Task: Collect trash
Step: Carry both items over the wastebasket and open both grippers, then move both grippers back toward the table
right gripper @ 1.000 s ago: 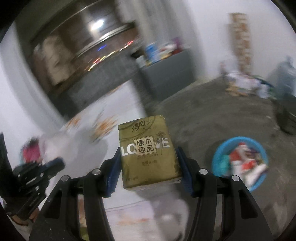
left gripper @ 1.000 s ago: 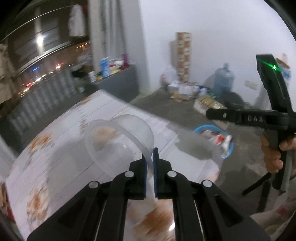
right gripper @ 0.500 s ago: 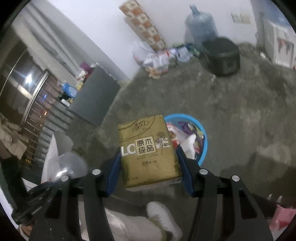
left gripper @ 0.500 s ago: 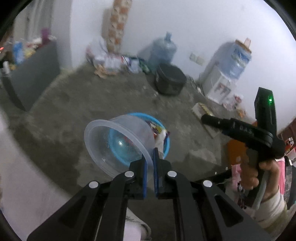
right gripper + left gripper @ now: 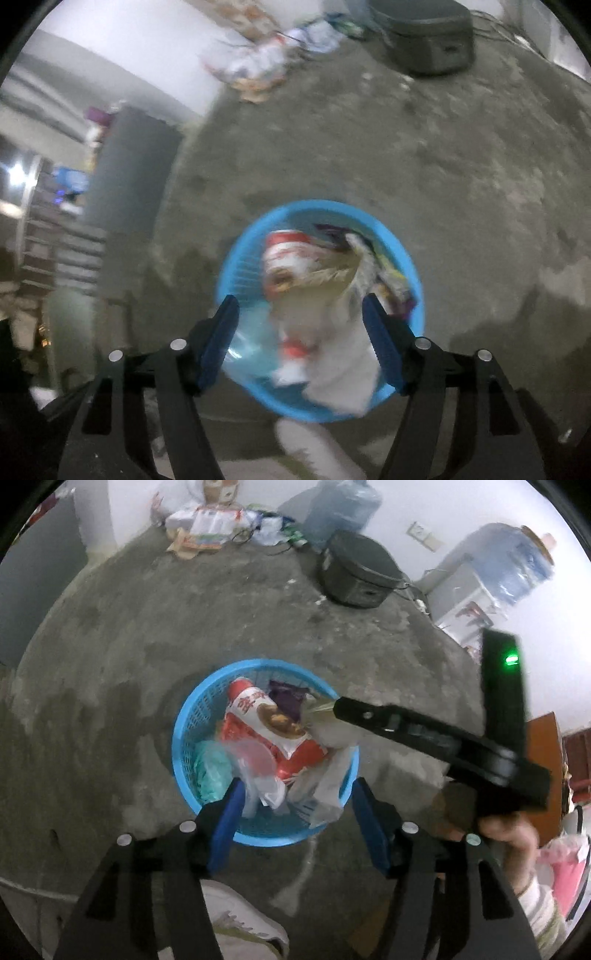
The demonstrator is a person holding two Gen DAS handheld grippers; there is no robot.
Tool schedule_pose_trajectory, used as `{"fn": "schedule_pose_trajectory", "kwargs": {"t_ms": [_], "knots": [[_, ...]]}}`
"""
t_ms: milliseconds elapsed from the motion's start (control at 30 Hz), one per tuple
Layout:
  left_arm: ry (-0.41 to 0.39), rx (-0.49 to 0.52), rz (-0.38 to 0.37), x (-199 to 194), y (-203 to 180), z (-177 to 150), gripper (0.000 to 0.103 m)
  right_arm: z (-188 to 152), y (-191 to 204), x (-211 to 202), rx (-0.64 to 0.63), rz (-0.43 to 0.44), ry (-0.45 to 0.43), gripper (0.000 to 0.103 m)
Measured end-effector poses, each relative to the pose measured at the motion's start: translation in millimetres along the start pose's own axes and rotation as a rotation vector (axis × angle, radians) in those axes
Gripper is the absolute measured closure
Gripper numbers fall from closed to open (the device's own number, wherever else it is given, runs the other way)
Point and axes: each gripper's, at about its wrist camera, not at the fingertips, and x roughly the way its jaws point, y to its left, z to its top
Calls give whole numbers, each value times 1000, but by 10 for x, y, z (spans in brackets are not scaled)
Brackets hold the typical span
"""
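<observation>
A round blue basket (image 5: pixel 184 734) stands on the concrete floor, full of wrappers and bags. My left gripper (image 5: pixel 295 819) is open and empty right above its near rim. A clear plastic bowl (image 5: pixel 255 757) lies blurred among the trash. In the right wrist view my right gripper (image 5: pixel 301 336) is open above the same basket (image 5: pixel 236 251). A blurred gold tissue pack (image 5: pixel 332 288) is below it, over the basket. The right gripper also shows in the left wrist view (image 5: pixel 424 734), reaching over the basket.
A black cooker (image 5: pixel 358 572) and a blue water jug (image 5: pixel 343 509) stand at the far wall beside a pile of bags (image 5: pixel 207 520). A water dispenser (image 5: pixel 491 576) is at the right. A grey cabinet (image 5: pixel 129 166) stands left. A white shoe (image 5: pixel 240 923) is below.
Both grippers have opened over the basket. The clear bowl left the left gripper and the gold tissue pack left the right gripper. Both views have tilted down toward the floor.
</observation>
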Motion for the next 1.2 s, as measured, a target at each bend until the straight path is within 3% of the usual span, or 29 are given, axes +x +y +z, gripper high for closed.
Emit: {"fn": "schedule_pose_trajectory", "kwargs": {"t_ms": [300, 500, 633, 667, 800, 900, 1033, 1133, 1200], "knots": [[-95, -33, -78, -472, 74, -84, 42, -61, -97, -254, 11, 16, -63, 37], [-252, -18, -92, -1227, 169, -307, 42, -136, 109, -764, -62, 16, -166, 37], [-382, -22, -56, -1829, 206, -626, 25, -275, 518, -1162, -201, 22, -256, 33], [-413, -27, -36, -1975, 210, -713, 18, -313, 623, -1239, -237, 25, -277, 30], [-567, -64, 72, -2536, 226, -1208, 8, -611, 1106, -1636, -407, 53, -359, 16], [-659, -136, 240, -2898, 231, -1645, 6, -916, 1423, -1888, -530, 60, -408, 9], [-725, -239, 502, -3096, 243, -2163, 6, -1451, 1752, -2074, -671, 88, -443, 8], [-725, -306, 626, -3139, 269, -2566, 6, -1850, 1903, -2116, -753, 74, -457, 8], [-721, -350, 634, -3158, 266, -2843, 6, -2047, 1968, -2122, -790, 76, -446, 8]]}}
